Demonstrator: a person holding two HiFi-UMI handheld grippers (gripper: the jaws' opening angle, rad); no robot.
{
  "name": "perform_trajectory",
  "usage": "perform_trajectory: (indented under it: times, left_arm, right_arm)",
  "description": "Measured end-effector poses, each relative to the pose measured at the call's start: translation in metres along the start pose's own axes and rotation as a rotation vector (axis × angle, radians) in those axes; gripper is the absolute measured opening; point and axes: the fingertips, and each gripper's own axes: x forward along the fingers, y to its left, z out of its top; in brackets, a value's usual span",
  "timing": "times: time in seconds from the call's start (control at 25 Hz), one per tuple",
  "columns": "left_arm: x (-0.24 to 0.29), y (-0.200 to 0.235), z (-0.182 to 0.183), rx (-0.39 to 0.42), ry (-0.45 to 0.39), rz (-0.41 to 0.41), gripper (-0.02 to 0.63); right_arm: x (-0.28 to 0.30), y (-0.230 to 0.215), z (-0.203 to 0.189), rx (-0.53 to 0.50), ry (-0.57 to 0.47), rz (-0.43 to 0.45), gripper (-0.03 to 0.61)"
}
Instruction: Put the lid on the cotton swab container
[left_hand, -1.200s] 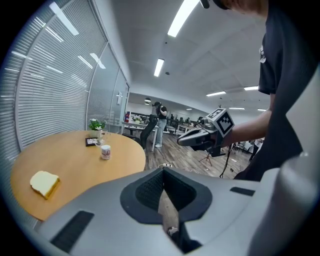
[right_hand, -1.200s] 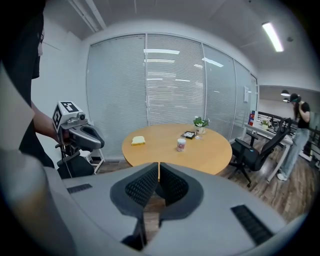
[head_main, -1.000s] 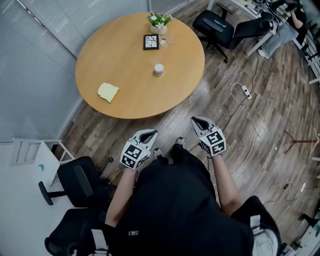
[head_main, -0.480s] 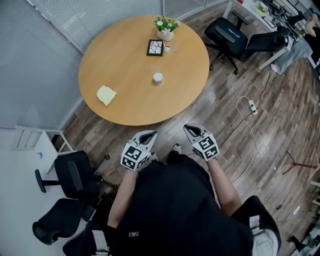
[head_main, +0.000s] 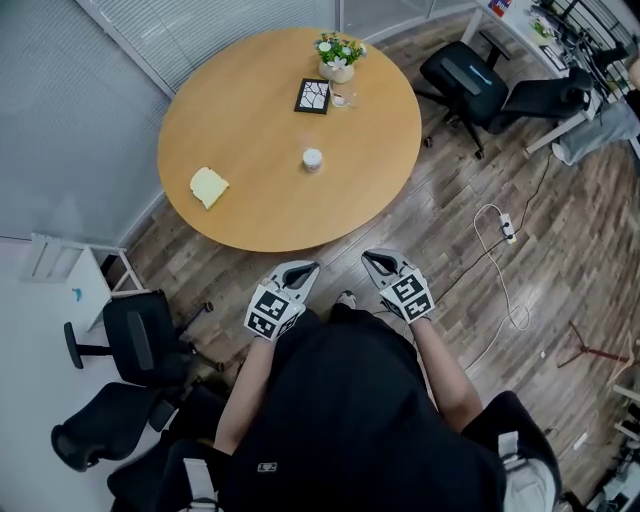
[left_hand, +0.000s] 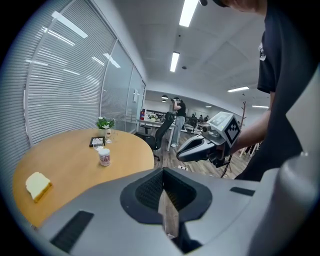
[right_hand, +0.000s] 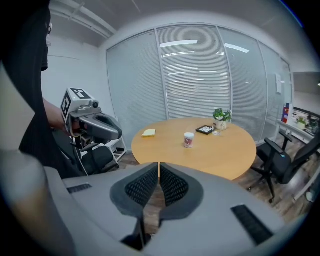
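Observation:
The cotton swab container (head_main: 313, 159), a small white tub with a red label, stands upright near the middle of the round wooden table (head_main: 260, 205); it also shows in the left gripper view as the container (left_hand: 104, 157) and in the right gripper view as the container (right_hand: 188, 140). A small clear object (head_main: 345, 97) stands by a black picture frame (head_main: 312, 95); whether it is the lid I cannot tell. My left gripper (head_main: 304, 271) and right gripper (head_main: 374, 259) hang over the floor short of the table's near edge, both shut and empty, well apart from the container.
A yellow sponge-like piece (head_main: 208, 186) lies on the table's left. A potted plant (head_main: 339, 55) stands at the far edge. Black office chairs stand at the near left (head_main: 135, 340) and far right (head_main: 470, 75). A white rack (head_main: 60, 275) and a floor cable (head_main: 503, 228) flank the table.
Both grippers have moved forward toward the table's near edge and drawn a little closer together. The view has shifted with the person. Nothing on the table has moved.

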Motion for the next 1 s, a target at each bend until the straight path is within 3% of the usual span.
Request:
perform_trajectory:
  times: [0.64, 1.0]
  left_arm:
    - [0.005, 0.010, 0.006, -0.012, -0.007, 0.034, 0.006]
    - [0.017, 0.033, 0.013, -0.003, 0.002, -0.030, 0.006]
  right_arm:
    - [-0.001, -0.009, -0.006, 0.018, 0.011, 0.017, 0.008]
    - [0.004, -0.020, 0.000, 0.058, 0.020, -0.046, 0.008]
